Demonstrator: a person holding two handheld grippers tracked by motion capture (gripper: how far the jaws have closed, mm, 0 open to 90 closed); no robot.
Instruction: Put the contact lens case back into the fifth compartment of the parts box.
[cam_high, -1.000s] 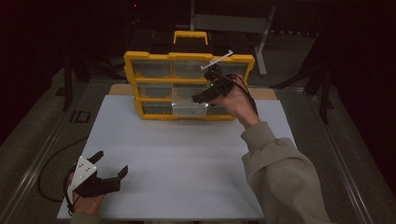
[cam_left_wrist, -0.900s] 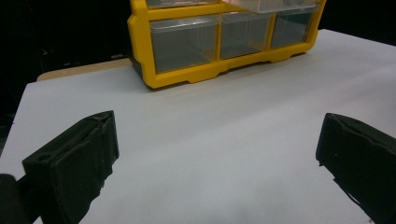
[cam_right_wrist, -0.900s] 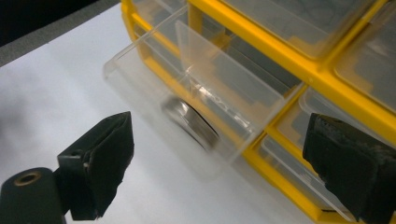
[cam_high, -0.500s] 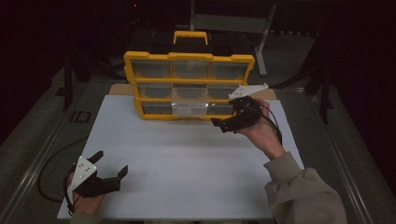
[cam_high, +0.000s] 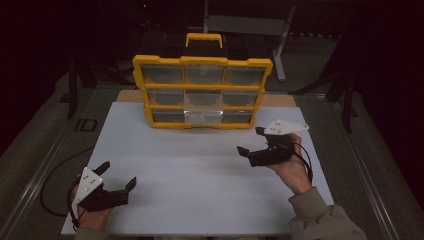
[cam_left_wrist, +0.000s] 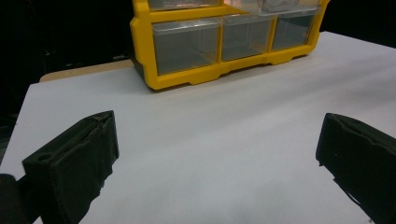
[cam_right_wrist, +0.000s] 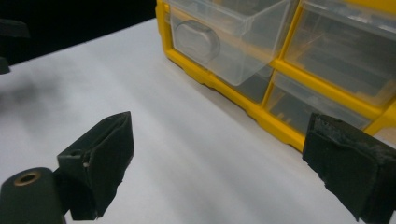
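Both your tools hang empty before the yellow plastic organizer (cam_high: 202, 92) with clear drawers.
Your right tool (cam_high: 251, 141), jaws apart, hovers near its bottom-right corner; your left tool (cam_high: 117, 176), jaws apart, sits well apart.

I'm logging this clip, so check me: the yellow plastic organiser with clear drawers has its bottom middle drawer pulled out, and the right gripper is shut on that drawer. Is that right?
Not quite. The yellow plastic organiser with clear drawers does have its bottom middle drawer pulled out, but the right gripper is open and holds nothing, apart from the drawer above the white board. The high view shows the gap; the right gripper view shows its jaws spread.
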